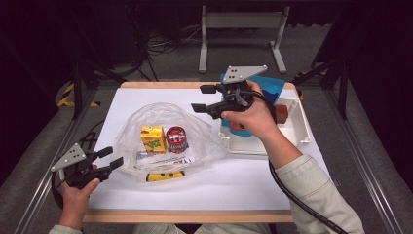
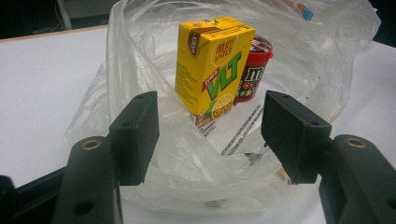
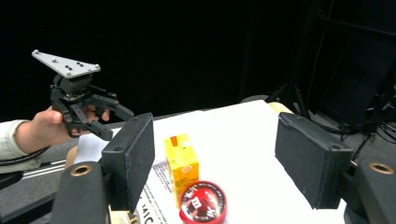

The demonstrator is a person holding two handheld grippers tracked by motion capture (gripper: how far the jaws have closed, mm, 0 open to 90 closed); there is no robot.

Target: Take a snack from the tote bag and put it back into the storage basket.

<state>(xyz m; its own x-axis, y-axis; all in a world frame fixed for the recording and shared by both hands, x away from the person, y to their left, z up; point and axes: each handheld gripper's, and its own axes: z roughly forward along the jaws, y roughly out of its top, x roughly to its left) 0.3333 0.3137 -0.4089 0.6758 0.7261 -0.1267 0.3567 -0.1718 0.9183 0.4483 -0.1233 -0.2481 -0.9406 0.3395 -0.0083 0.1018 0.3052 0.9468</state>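
Left gripper [image 1: 109, 158] sits low at the near-left edge of the table [image 1: 146, 100], jaws spread and holding nothing, pointed straight at the mouth of the clear plastic bag [image 1: 195, 141]. Just inside that mouth stand the yellow drink carton [image 2: 212, 65], upright with its long axis vertical, and the red candy tub [image 2: 252, 70] touching its far side. My right gripper [image 1: 207, 97] hovers higher, beyond the bag near the white tray [image 1: 304, 126], jaws also apart and empty. I judge my left is nearer the bag's rim, so an approach along the table toward the carton falls to it.
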